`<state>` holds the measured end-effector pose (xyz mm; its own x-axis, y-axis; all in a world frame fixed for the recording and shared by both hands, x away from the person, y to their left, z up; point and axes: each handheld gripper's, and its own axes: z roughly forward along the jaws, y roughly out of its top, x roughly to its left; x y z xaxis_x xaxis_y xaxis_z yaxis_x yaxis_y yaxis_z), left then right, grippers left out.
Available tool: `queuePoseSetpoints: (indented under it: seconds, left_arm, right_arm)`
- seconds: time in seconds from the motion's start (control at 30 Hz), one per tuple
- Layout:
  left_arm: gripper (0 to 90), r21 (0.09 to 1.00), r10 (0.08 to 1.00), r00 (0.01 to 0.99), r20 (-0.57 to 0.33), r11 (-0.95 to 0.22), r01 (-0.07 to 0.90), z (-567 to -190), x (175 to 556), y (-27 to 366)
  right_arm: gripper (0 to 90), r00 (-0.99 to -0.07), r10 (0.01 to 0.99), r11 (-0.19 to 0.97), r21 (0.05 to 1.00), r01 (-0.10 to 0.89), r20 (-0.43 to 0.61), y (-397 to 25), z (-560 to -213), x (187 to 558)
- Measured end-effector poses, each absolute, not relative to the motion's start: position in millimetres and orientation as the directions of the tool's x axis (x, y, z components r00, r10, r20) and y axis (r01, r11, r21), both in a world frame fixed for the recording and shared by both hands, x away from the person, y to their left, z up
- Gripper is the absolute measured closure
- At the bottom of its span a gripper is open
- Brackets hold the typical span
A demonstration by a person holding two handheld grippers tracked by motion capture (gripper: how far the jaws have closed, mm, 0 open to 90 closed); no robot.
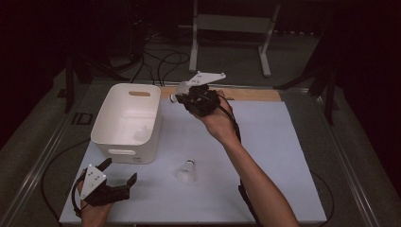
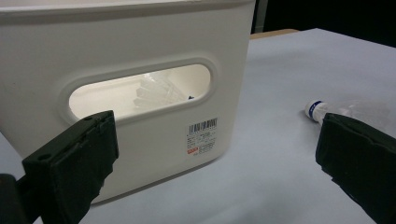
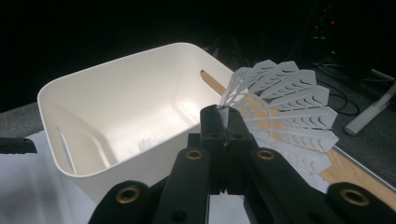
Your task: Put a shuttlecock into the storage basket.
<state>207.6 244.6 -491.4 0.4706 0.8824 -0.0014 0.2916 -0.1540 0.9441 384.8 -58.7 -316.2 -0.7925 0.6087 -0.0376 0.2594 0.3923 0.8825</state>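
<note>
I have a white shuttlecock (image 3: pixel 285 112) pinched by its feather skirt in my right gripper (image 3: pixel 226 116), whose jaws are closed tight on the edge of the skirt; in the right gripper view the feathers fan out to the right of the jaws. In the high view the right gripper (image 1: pixel 198 97) sits raised above the far part of the bench (image 1: pixel 279 142), just beside the far right corner of the white bin (image 1: pixel 111 118), and I can see the shuttlecock's cork end (image 1: pixel 173 98) poking out toward the bin. The bin stands upright on the left side of the bench, with another shuttlecock (image 1: pixel 141 135) lying inside it on the bottom; in the left gripper view I can see it (image 2: pixel 156 91) through the bin's handle slot. A third shuttlecock (image 1: pixel 186 171) lies on the bench in front of the bin, near its right corner, and its blue-banded cork (image 2: pixel 316 109) shows in the left gripper view. My left gripper (image 1: pixel 116 177) rests low at the near left of the bench, just in front of the bin (image 2: pixel 130 56), jaws spread wide with nothing between them.
</note>
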Motion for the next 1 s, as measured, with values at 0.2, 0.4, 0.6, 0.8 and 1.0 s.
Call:
queuePoseSetpoints:
  seconds: [0.2,0.4,0.6,0.8,1.0]
  left_arm:
    - [0.0,0.944,0.883,0.47,-0.001,-0.154,0.291,-491,207,245]
    - [0.0,0.944,0.883,0.47,-0.001,-0.154,0.291,-491,207,245]
    - [0.0,0.944,0.882,0.471,-0.001,-0.155,0.293,-491,207,245]
    - [0.0,0.944,0.882,0.471,0.001,-0.157,0.291,-491,207,245]
    - [0.0,0.944,0.882,0.471,0.0,-0.155,0.29,-491,207,246]
  right_arm:
    - [89.3,-0.8,0.598,0.393,0.883,0.255,-0.035,-53,-316,383]
    - [89.3,-0.806,0.591,0.391,0.885,0.251,-0.033,-46,-316,382]
    - [89.3,-0.813,0.582,0.391,0.886,0.25,-0.028,-40,-314,380]
    - [89.3,-0.823,0.567,0.396,0.887,0.238,-0.032,-32,-313,378]
    - [89.2,-0.831,0.555,0.401,0.886,0.233,-0.032,-24,-314,376]
